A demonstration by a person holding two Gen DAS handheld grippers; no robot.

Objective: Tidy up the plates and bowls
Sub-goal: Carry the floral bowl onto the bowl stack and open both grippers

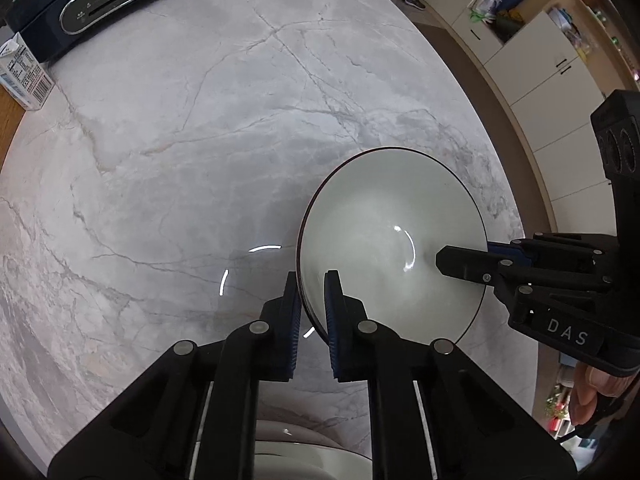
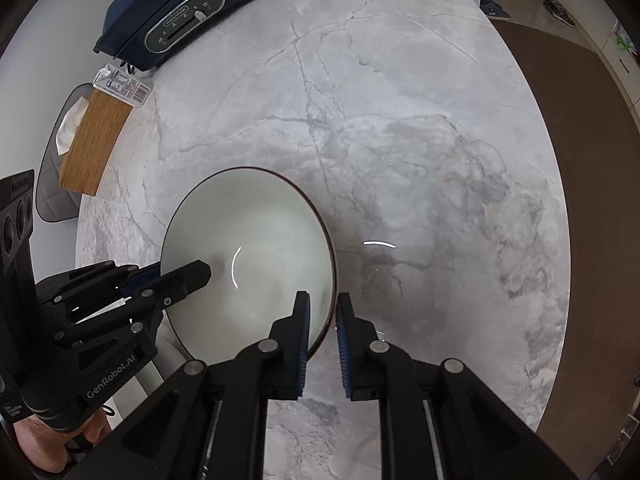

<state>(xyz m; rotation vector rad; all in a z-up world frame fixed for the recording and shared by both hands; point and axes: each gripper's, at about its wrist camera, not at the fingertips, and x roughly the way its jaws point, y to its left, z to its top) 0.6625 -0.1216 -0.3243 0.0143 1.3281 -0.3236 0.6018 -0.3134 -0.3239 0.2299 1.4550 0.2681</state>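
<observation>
One pale bowl (image 1: 394, 240) with a thin dark rim, standing on a round grey marble table (image 1: 200, 140) toward the person's side of its top; all places below are given from this bowl. To its left, the left gripper (image 1: 313, 304) straddles the rim, one blue-padded finger outside the wall and one inside, jaws clenched on the rim. To its right, the right gripper (image 2: 322, 312) takes the opposite rim the same way, inner finger inside the bowl, outer finger outside, jaws likewise clamped on the bowl; a bare hand (image 1: 596, 392) shows beneath this gripper's body. Far beyond the bowl, at the table's far left edge: a dark blue appliance (image 2: 180, 12) with an oval control panel, a small printed carton (image 1: 24, 76) beside it, and a wooden tissue box (image 2: 94, 140) nearer. Close below the bowl, under the left gripper, part of a white dish (image 1: 312, 456) shows, mostly hidden. Right of the bowl, off the table, stand white cabinets (image 1: 532, 60).
</observation>
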